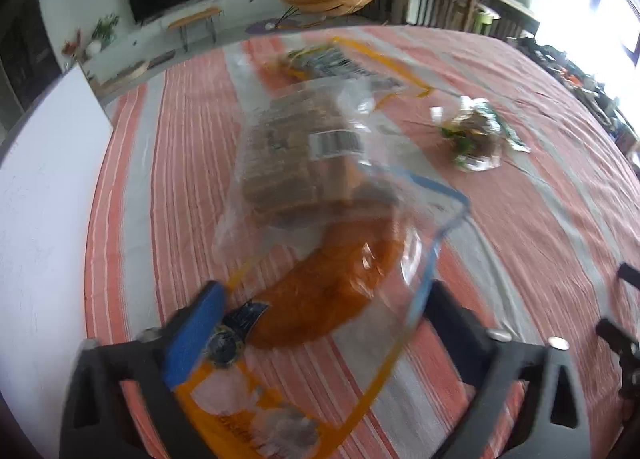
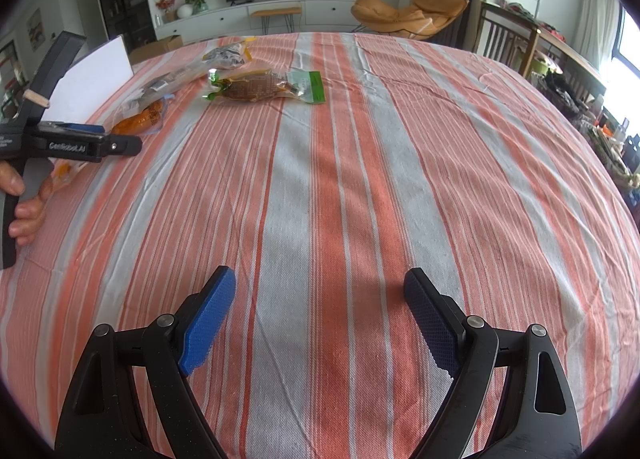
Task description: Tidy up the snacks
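Left gripper [image 1: 320, 311] pinches a clear snack bag [image 1: 320, 187] by its corner, lifted over the striped cloth [image 1: 520, 179]. Right gripper [image 2: 320, 319] hangs spread and empty. Floppy, slick film: I'd grip the stiffer sealed edge.

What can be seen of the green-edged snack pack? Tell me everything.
The snack pack is a clear plastic pouch with green printed ends and a flat, brown, textured piece of food inside. It lies flat on the striped tablecloth, far from the open right gripper and beside the clear zip bag of snacks in front of the left gripper. It looks sealed and slightly crinkled. Nothing but the cloth touches it. In the left wrist view it is blurred.
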